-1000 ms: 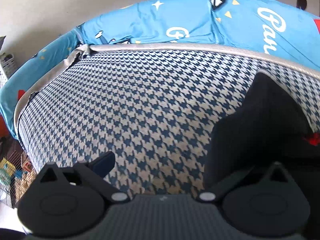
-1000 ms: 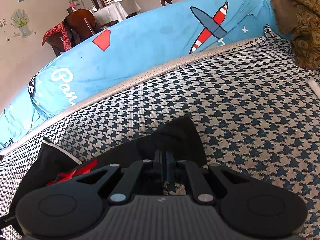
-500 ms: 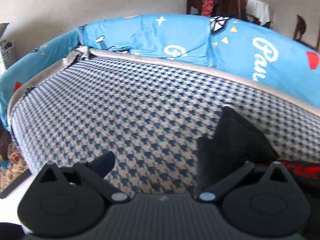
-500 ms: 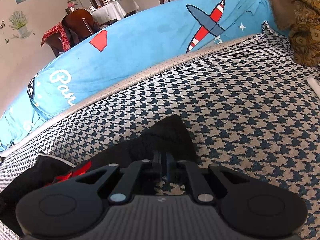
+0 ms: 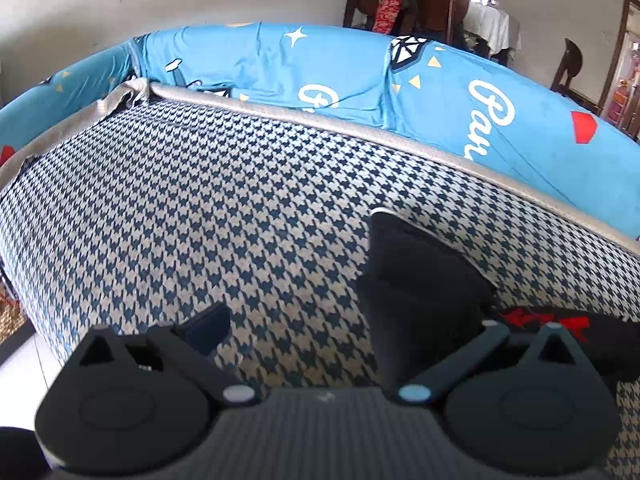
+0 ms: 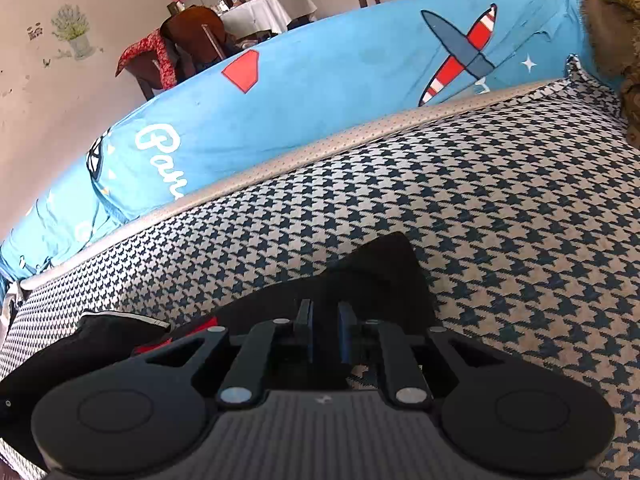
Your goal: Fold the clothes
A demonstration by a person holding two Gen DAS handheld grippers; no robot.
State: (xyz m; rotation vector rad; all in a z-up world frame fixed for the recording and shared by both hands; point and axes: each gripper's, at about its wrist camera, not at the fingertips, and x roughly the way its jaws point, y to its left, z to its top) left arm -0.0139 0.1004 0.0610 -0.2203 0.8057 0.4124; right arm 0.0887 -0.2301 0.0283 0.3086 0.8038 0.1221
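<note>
My right gripper (image 6: 325,334) is parting its narrow jaws over the soft black garment with red print (image 6: 372,280), cloth still between them. The garment lies on the houndstooth-covered sofa seat (image 6: 520,216), running leftward along its front edge. My left gripper (image 5: 340,320) hangs wide apart, empty, garment at its right finger; that finger's tip is lost against the cloth
</note>
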